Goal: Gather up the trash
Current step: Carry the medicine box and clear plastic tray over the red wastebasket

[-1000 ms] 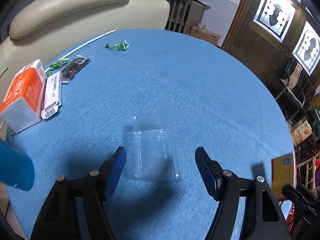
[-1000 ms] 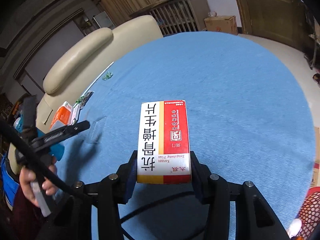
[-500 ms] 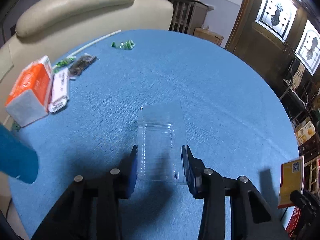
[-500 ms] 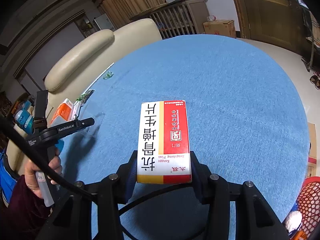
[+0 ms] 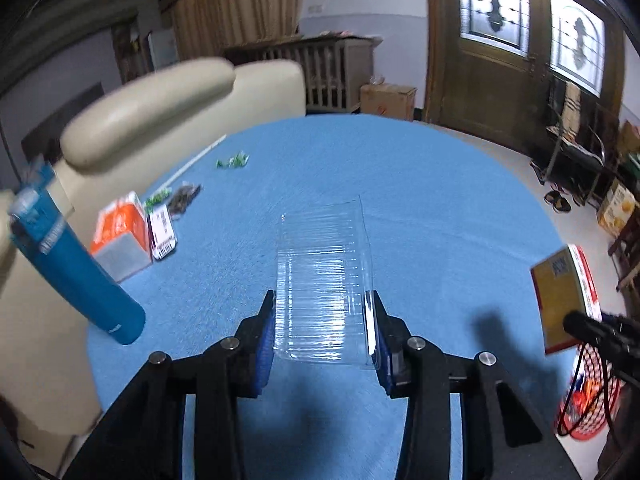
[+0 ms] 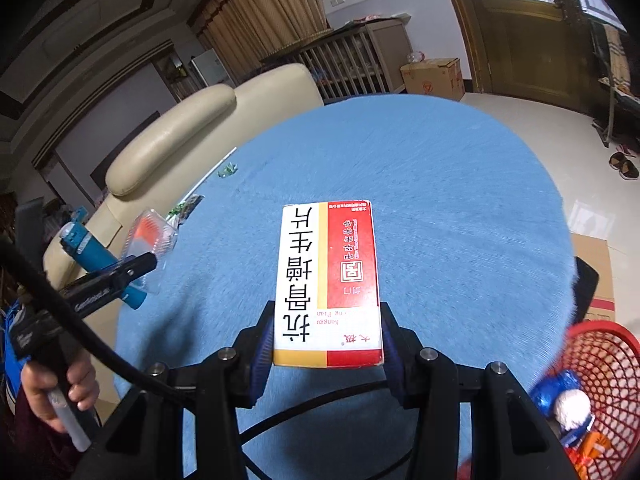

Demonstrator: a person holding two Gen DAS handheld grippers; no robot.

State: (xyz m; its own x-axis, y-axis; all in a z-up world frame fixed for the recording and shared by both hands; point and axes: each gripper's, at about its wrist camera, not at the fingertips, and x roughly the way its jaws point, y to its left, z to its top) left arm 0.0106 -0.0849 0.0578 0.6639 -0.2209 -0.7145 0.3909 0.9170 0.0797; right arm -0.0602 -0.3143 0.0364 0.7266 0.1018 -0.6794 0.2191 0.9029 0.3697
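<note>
My left gripper (image 5: 324, 320) is shut on a clear plastic clamshell box (image 5: 324, 272) and holds it lifted above the round blue table (image 5: 420, 184). From the right wrist view the clamshell (image 6: 150, 232) shows at the left, in the left gripper. My right gripper (image 6: 327, 344) is shut on a white, red and yellow medicine box (image 6: 328, 276), held above the table; this box also shows at the right edge of the left wrist view (image 5: 564, 292). A red mesh basket (image 6: 600, 364) holding trash stands beside the table at the lower right.
On the table's left side lie an orange and white carton (image 5: 120, 236), a labelled packet (image 5: 162, 230), a dark wrapper (image 5: 184, 196), green wrappers (image 5: 232, 160) and a white straw (image 5: 196, 160). A blue bottle (image 5: 76, 272) stands at the left. A cream sofa (image 5: 160, 96) is behind.
My left gripper closed on the clear clamshell box and lifted it off the table. My right gripper kept the medicine box and moved toward the red basket.
</note>
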